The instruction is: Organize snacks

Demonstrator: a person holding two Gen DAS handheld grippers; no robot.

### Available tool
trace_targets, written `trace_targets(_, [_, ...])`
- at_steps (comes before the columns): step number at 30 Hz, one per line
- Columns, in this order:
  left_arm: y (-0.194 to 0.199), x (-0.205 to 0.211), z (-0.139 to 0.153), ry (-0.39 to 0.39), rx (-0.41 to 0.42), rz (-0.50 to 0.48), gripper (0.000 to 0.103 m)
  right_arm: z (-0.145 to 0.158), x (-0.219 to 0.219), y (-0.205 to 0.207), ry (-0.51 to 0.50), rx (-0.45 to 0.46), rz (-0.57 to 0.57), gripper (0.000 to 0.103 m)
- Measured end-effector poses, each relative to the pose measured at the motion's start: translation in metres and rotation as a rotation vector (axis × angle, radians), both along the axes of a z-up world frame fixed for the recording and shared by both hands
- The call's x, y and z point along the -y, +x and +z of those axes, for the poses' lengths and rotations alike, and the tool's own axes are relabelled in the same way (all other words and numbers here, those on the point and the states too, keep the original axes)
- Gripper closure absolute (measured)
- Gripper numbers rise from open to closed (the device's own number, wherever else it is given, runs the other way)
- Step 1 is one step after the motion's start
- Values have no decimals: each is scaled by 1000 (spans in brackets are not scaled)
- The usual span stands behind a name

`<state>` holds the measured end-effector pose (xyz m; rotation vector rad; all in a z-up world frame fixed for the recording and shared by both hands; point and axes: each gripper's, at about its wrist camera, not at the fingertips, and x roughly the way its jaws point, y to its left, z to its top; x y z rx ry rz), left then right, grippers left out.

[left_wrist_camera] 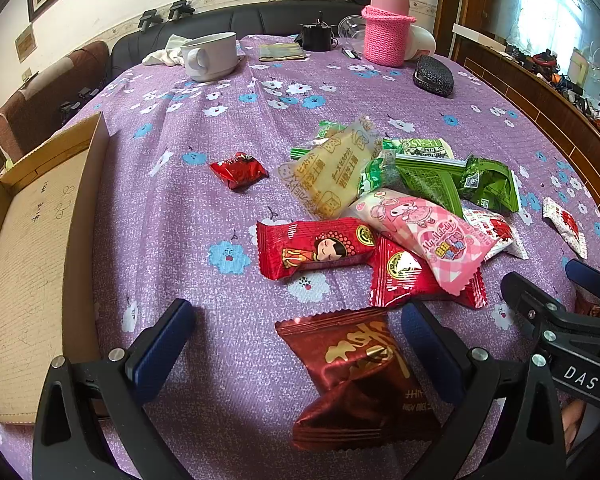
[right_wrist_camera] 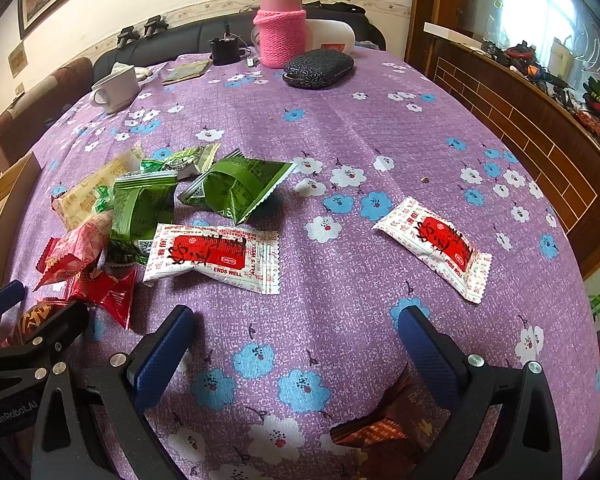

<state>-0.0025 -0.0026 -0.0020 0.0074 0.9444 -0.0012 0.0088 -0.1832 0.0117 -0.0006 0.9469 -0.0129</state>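
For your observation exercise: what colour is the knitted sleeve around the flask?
Pink; the knitted sleeve shows best in the right wrist view.

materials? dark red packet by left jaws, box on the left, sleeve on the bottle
Dark red packet: glossy foil-like plastic film, with creases and glare. Box: plain matte brown cardboard, looks corrugated. Sleeve: pink knitted yarn, stitch rows visible.

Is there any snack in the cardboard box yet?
No, the left wrist view shows the cardboard box with a bare floor, only pen scribbles on it.
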Motion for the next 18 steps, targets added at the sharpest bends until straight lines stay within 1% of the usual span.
trace_targets(4, [-2,-3,1,2,-4,-19,0,1,-1,0,8,0,8,1])
trace_targets(6, [-1,-3,2,25,2,-33,0,3,3,-2,46,12,14,1])
trace_targets(7, [-3,-3,4,48,18,-24,0,4,6,-3,75,19,14,1])
trace_targets(9, [-9,-5,12,51,56,-16,0,7,15,-5,130,41,-4,1])
trace_targets(12, [-16,-6,22,69,127,17,0,12,21,-9,162,82,-18,1])
trace_targets(15, [-25,-6,33,106,207,42,0,23,19,-15,159,149,3,2])
trace_targets(18, [-32,-5,42,137,269,50,3,33,11,-25,127,221,40,2])
